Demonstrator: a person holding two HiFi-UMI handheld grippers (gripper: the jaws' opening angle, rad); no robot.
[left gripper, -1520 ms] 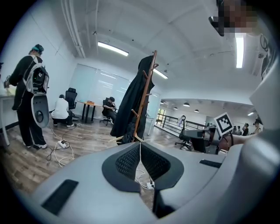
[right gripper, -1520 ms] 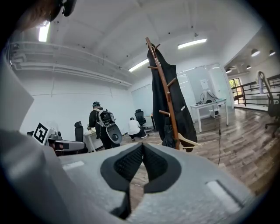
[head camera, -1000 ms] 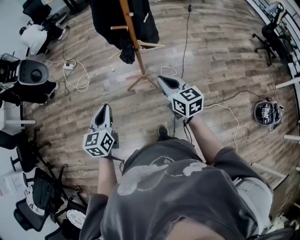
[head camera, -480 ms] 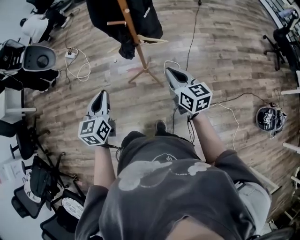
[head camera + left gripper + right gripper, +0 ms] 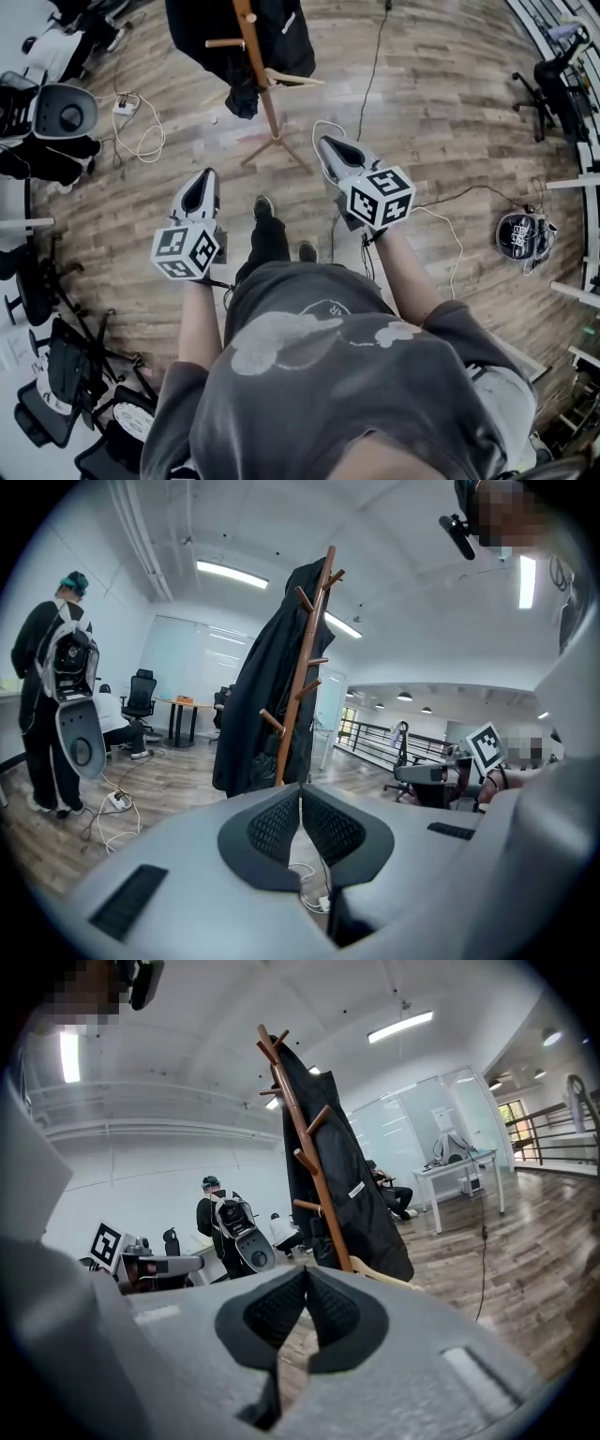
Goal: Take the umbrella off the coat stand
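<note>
The wooden coat stand (image 5: 265, 89) rises ahead of me, draped with a long black coat (image 5: 202, 37). A short dark folded bundle (image 5: 242, 99), which looks like the umbrella, hangs from a low peg beside the pole. In the left gripper view the stand (image 5: 305, 677) is straight ahead and some way off, as it is in the right gripper view (image 5: 305, 1138). My left gripper (image 5: 202, 176) and right gripper (image 5: 325, 142) both point at the stand, well short of it. Each is shut with nothing between its pads (image 5: 281, 822) (image 5: 330, 1309).
A pale wooden hanger (image 5: 292, 80) juts from the stand. Cables (image 5: 141, 141) and a power strip (image 5: 122, 106) lie on the wood floor at left; another cable (image 5: 370, 66) runs right of the stand. A person with a backpack device (image 5: 56, 686) stands at left. Office chairs (image 5: 548, 84) line the right.
I have stepped forward, and a foot now shows between the grippers. Both grippers have moved toward the coat stand and stay shut.
</note>
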